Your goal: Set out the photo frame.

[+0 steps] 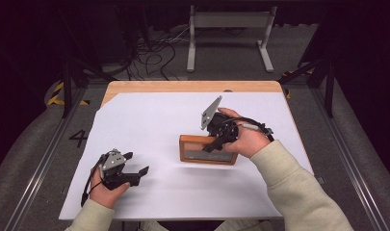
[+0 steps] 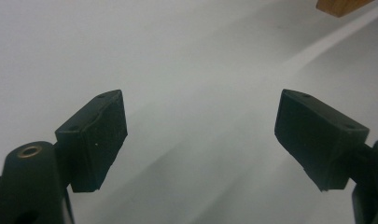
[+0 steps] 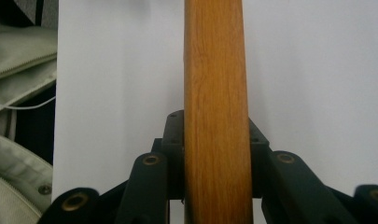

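Right gripper view: frame is clamped edge-on between the right gripper pads.
Left gripper: spread wide, nothing between, frame well ahead.
Risk: thin hold; frame may be swung or dropped onto the sheet.

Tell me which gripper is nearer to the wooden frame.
Right. The right gripper is clamped on the wooden frame at its right end, jaws on either side of its edge. The left gripper sits open on the white sheet, off to the frame's left.
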`<state>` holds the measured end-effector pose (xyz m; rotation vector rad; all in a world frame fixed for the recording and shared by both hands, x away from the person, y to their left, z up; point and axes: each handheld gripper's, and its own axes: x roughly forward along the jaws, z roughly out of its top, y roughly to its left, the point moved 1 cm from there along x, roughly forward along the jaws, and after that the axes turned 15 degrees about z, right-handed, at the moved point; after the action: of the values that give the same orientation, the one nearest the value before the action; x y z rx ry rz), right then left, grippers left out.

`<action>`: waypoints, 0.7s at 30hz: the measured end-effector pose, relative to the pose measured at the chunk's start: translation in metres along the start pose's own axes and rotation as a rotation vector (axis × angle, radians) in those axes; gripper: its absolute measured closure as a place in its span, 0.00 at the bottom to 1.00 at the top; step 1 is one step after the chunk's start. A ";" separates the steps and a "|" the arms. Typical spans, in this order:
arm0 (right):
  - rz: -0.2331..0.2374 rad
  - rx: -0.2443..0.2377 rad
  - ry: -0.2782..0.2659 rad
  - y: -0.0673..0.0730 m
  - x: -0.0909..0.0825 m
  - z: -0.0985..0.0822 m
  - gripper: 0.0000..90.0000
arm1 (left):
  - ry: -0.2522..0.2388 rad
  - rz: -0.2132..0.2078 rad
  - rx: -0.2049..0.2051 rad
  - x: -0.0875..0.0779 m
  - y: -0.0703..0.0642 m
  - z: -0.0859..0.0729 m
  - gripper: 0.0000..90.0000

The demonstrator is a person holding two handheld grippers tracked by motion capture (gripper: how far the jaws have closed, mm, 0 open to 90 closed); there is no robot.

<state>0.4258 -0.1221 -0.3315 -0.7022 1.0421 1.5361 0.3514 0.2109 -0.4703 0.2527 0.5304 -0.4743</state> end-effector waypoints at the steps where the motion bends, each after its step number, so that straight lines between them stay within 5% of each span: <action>1: 0.005 -0.009 0.004 -0.001 0.001 -0.001 0.78 | 0.000 0.000 0.000 0.000 0.000 0.000 0.19; 8: 0.066 -0.005 -0.005 -0.007 0.014 -0.011 0.78 | 0.007 -0.012 -0.012 0.000 -0.001 0.000 0.19; 21: 0.104 -0.001 -0.006 -0.016 0.028 -0.020 0.78 | 0.007 -0.001 -0.008 -0.001 0.000 -0.001 0.19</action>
<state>0.4329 -0.1271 -0.3681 -0.6518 1.0878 1.6264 0.3503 0.2115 -0.4704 0.2468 0.5392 -0.4728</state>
